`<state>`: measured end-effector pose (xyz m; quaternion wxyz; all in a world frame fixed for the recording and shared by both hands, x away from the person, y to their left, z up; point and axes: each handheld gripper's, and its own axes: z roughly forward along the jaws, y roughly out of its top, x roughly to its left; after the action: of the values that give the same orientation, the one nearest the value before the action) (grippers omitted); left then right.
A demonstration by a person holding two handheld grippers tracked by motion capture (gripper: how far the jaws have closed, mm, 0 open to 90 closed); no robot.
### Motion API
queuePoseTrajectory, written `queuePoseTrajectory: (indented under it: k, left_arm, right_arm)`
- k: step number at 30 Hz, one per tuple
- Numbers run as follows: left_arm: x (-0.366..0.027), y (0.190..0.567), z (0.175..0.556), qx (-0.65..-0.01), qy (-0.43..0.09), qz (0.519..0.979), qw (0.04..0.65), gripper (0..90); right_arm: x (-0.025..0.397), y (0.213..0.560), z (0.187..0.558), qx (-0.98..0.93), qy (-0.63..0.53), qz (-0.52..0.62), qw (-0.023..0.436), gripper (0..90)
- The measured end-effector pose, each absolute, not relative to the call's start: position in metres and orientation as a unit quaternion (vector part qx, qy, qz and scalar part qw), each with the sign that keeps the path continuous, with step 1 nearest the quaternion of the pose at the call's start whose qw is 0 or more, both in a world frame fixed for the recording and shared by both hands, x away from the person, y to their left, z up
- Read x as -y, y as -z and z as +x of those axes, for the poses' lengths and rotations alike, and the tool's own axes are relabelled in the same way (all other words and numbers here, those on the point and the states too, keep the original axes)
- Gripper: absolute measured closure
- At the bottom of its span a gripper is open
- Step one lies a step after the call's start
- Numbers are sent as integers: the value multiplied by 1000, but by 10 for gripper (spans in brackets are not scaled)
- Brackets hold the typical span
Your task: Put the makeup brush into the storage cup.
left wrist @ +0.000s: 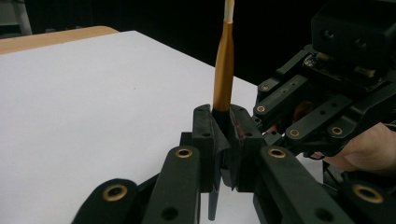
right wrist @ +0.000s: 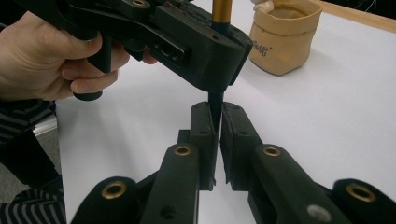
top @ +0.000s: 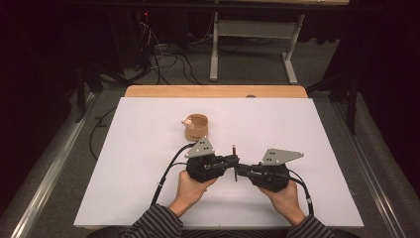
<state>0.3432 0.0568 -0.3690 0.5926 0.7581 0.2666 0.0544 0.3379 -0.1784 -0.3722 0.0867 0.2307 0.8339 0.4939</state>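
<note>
Both your forearms come in from the bottom, striped sleeves showing, and you've got the two grippers nose to nose over the middle of the table. Your left gripper (top: 232, 161) points right, jaws squeezed together with only a sliver between them. Your right gripper (top: 237, 169) points left, a touch lower, jaws almost closed too. Your left hand (top: 190, 188) wraps its handle from below, and your right hand (top: 286, 197) does the same on its side.

Dim room: grey floor (top: 59, 144), white-legged desk (top: 252, 29) behind, tangled cables (top: 163, 57).
</note>
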Motion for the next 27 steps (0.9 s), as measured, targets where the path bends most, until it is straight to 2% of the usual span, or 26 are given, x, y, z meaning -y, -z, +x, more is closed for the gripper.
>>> queuePoseTrajectory:
  k: [10,27]
  left_arm:
    - [-60,366,343,-266,-66,759,591,833]
    - [-72,361,344,-270,-80,759,587,833]
  right_arm:
    - [178,372,337,-834,-493,229,89,858]
    - [186,368,335,-826,-499,235,118,686]
